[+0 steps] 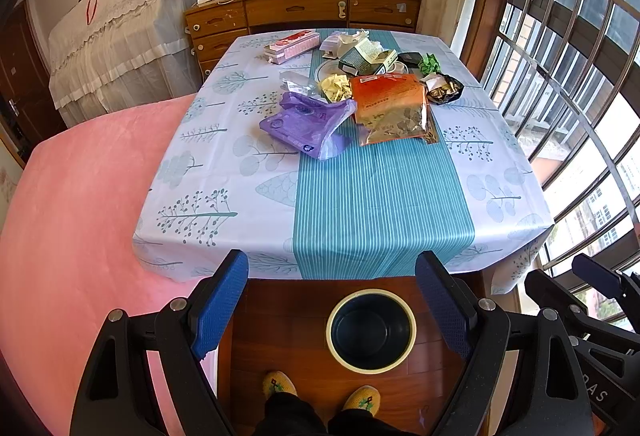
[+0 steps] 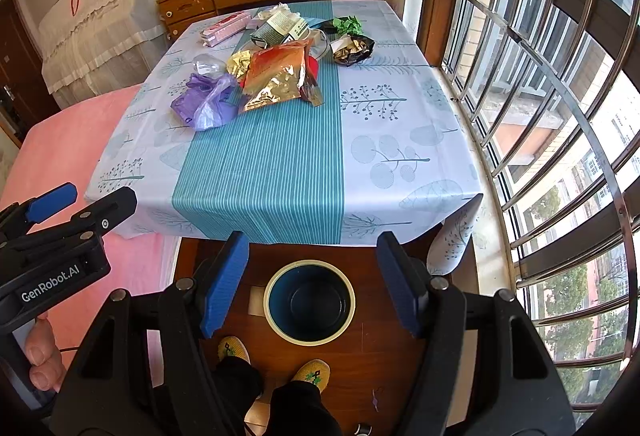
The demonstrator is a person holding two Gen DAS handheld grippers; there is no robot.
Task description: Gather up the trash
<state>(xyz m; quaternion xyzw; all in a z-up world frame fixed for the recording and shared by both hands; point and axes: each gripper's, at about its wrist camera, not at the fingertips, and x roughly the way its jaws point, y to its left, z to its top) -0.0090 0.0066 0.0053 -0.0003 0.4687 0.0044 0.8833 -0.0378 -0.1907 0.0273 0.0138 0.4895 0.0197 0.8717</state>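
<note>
Sunlit bedroom with a barred window at 3 o'clock; a table under a pale leaf-print tablecloth with a teal striped centre band [image 1: 380,204] fills the middle of both views. Left gripper [image 1: 332,304] and right gripper [image 2: 312,282] each stand wide open, two blue-padded fingers apiece, holding and touching nothing. One round dark bin with a cream rim [image 1: 371,330] stands on the wooden floor at 6 o'clock, just below the table edge. Trash lies clustered at 12 o'clock on the table: one crumpled purple plastic bag [image 1: 306,124], one orange-and-gold foil pouch [image 1: 390,108], one dark opened snack wrapper [image 1: 444,88], one pink box [image 1: 294,45].
</note>
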